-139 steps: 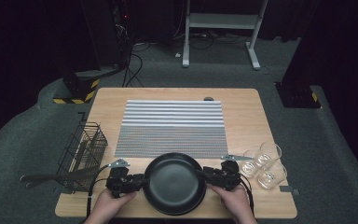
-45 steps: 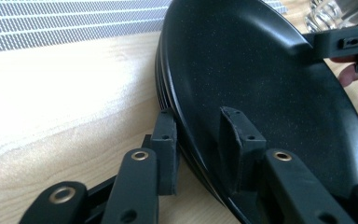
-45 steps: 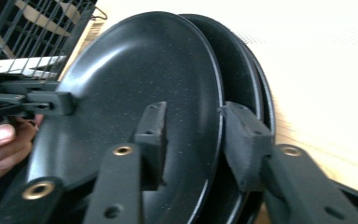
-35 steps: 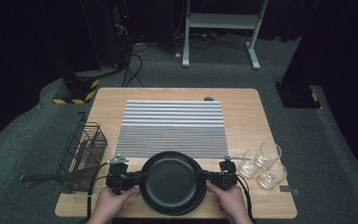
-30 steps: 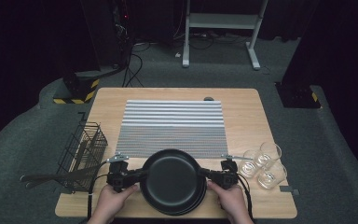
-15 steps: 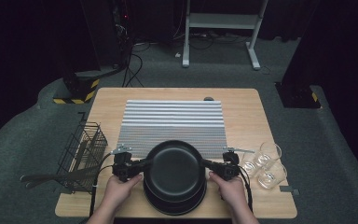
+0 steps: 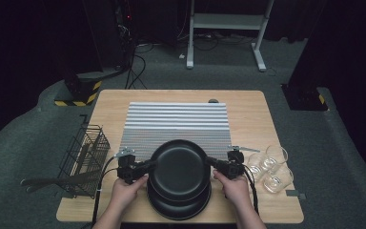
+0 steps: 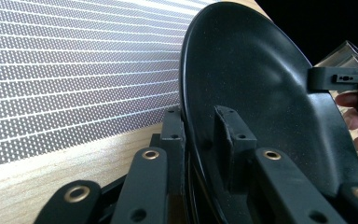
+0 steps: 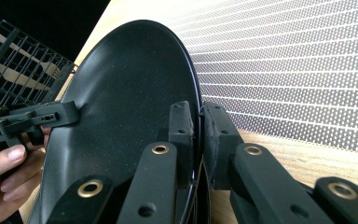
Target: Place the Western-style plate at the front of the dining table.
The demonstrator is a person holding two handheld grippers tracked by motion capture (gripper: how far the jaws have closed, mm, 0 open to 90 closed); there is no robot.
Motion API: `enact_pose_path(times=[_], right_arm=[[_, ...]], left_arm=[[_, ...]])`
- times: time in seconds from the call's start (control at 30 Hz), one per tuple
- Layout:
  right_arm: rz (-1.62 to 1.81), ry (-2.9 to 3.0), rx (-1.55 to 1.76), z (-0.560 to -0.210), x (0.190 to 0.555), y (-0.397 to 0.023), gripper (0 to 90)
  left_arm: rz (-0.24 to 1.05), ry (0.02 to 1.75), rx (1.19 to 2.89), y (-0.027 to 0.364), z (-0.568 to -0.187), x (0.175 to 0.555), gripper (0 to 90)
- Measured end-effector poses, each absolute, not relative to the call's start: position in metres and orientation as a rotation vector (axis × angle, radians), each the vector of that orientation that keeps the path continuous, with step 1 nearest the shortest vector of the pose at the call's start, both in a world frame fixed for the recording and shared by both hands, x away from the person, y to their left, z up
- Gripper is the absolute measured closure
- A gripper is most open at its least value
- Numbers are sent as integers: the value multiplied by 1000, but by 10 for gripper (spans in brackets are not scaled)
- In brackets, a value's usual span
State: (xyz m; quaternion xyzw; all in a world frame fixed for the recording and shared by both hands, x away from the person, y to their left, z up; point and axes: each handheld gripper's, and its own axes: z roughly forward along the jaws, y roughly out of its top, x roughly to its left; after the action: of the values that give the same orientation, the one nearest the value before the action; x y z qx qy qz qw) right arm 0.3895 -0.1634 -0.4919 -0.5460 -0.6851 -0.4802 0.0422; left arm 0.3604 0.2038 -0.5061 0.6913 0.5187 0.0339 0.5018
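Observation:
A black plate (image 7: 178, 164) hangs a little above a second black plate (image 7: 178, 210) that lies at the table's front edge. My left gripper (image 7: 150, 163) is shut on the upper plate's left rim and my right gripper (image 7: 210, 162) on its right rim. In the left gripper view the jaws (image 8: 200, 135) pinch the plate (image 8: 247, 70) edge, with the right gripper (image 8: 340, 79) at the far rim. In the right gripper view the jaws (image 9: 199, 122) clamp the plate (image 9: 130, 79), and the left gripper (image 9: 51, 116) with a hand shows opposite.
A grey striped mat (image 7: 176, 121) covers the table's middle just beyond the plates. A black wire basket (image 7: 86, 155) with long utensils stands at the left edge. Several clear glasses (image 7: 269, 167) sit at the right, close to my right hand.
The upper plate, which lay flat on the lower one, has been lifted off it by both grippers and carried a little farther from the front edge, toward the mat.

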Motion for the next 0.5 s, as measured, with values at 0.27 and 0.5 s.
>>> enact_pose_path(times=[0.27, 0.5], right_arm=[[-1482, -2109, -1642, -500, 390, -162, 732], [-1494, -2102, -1616, -505, 387, -164, 585]], left_arm=[[131, 1229, 1610, 203, -514, 354, 739], [143, 1219, 1603, 203, -516, 353, 737]])
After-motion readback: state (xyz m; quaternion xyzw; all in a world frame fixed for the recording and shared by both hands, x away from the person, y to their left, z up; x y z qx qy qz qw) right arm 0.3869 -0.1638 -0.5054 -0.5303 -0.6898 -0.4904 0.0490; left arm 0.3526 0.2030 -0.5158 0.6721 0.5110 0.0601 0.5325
